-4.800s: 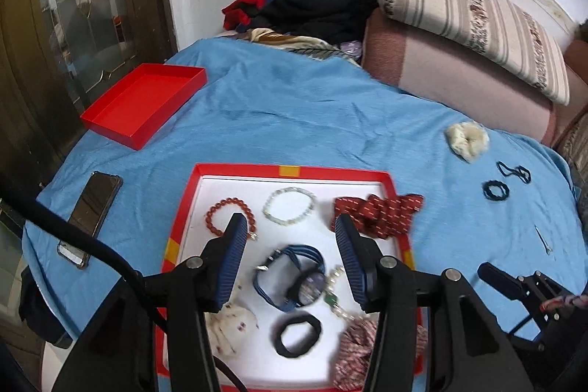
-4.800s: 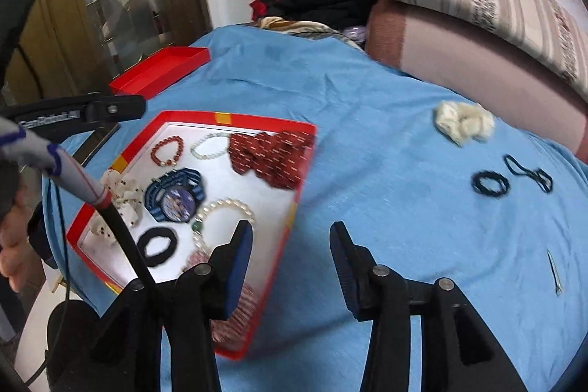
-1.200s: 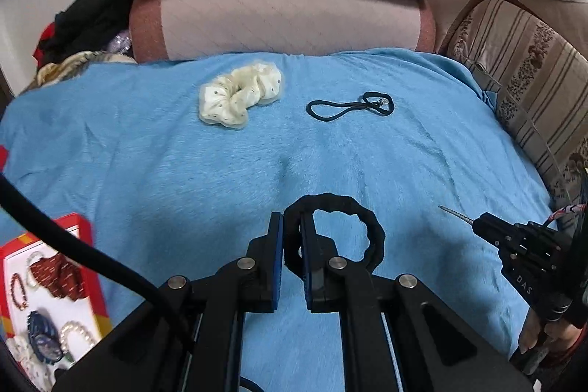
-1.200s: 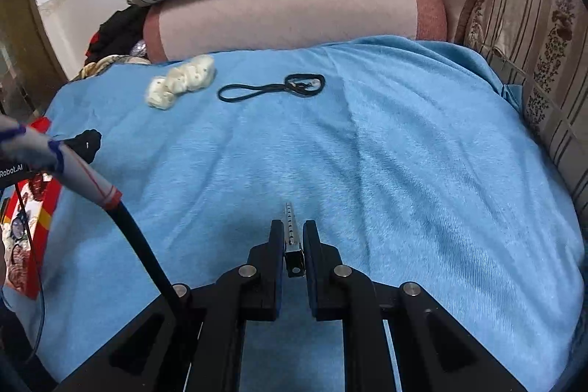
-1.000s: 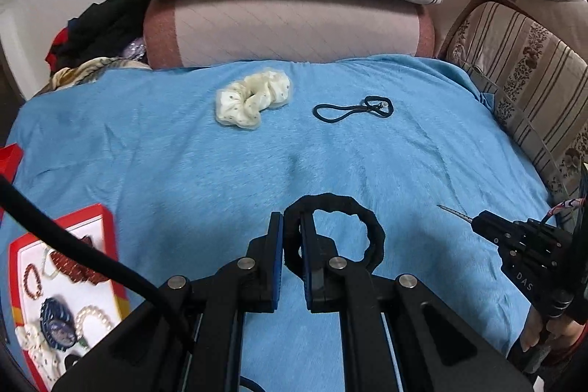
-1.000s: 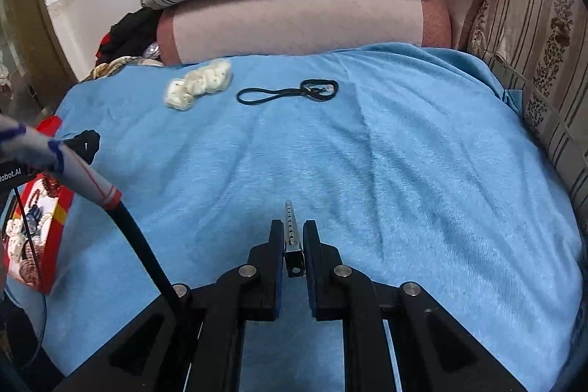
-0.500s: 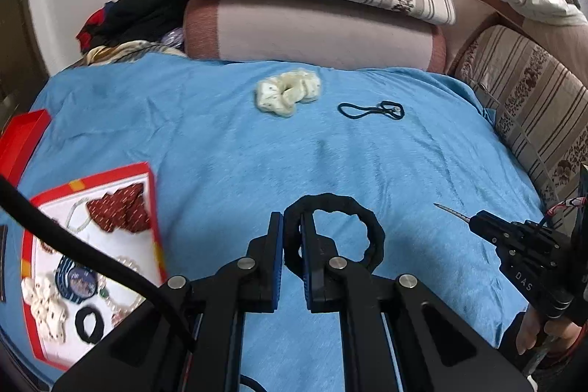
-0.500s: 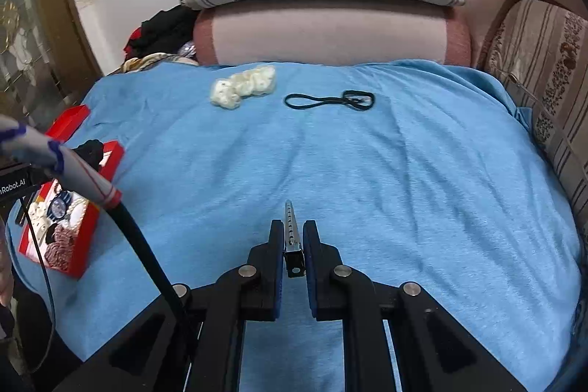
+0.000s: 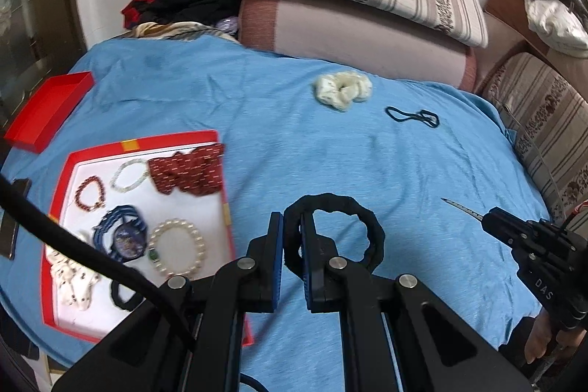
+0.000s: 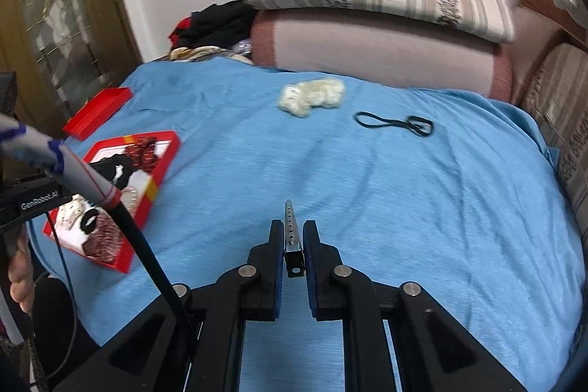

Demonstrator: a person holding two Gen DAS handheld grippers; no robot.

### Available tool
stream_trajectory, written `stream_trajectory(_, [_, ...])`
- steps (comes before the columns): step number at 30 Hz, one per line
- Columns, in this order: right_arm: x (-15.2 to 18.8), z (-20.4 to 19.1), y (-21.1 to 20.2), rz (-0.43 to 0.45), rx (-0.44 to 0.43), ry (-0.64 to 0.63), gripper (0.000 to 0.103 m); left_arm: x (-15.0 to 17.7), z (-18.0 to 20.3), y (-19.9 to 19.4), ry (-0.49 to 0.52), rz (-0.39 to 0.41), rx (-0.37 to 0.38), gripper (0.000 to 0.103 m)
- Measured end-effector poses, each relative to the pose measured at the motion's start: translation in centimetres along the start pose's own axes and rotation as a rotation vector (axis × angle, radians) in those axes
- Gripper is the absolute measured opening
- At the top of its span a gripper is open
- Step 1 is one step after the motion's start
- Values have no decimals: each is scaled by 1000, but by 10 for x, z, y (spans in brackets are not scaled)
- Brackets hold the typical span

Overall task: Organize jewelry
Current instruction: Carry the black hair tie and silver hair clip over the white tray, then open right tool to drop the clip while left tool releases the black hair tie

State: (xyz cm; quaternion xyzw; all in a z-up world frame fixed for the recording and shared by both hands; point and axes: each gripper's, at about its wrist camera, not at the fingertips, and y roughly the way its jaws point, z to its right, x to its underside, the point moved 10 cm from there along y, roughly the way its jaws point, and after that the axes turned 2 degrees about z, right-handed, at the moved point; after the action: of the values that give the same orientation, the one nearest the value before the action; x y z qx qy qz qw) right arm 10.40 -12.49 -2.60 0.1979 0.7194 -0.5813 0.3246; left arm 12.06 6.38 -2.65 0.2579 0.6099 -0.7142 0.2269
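Note:
My left gripper (image 9: 292, 226) is shut on a black ring-shaped hair tie (image 9: 362, 214), held above the blue bedspread just right of the red-rimmed jewelry tray (image 9: 136, 144). The tray holds bracelets, a blue watch (image 9: 123, 237), a red bow and scrunchies. My right gripper (image 10: 293, 234) is shut on a thin silver hair clip (image 10: 289, 215) that points forward; in the left wrist view the same clip (image 9: 461, 207) sticks out at the right. A cream scrunchie (image 9: 341, 89) and a thin black elastic (image 9: 413, 116) lie on the bed further back.
A red box lid (image 9: 46, 109) lies at the bed's left edge and a phone (image 9: 11, 226) beside the tray. Striped and pink cushions (image 9: 367, 10) and a pile of dark clothes (image 9: 191, 2) line the back wall. A hand (image 10: 18, 267) shows at the lower left.
Both views have swung left: the tray has come in from the left edge and now lies next to the left gripper. Both grippers keep hold of their items.

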Motion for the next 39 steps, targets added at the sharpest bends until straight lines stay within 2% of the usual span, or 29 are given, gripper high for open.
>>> stream_trajectory(8, [-14, -69, 15, -16, -100, -48, 11, 6, -52, -18, -44, 18, -47, 9])
stream_trajectory(13, [-25, -115, 28, -28, -178, -65, 11, 9, -101, -26, -94, 19, -88, 9])
stream_trajectory(21, [-34, -182, 59, -63, -308, -77, 11, 23, -168, -30, -203, 15, -75, 9])
stream_trajectory(31, [-41, -239, 110, -133, -362, -126, 11, 22, -225, -2, -303, -24, -111, 9])
stream_trajectory(39, [-45, -260, 155, -201, -387, -134, 11, 7, -241, 34, -276, -64, -150, 9])
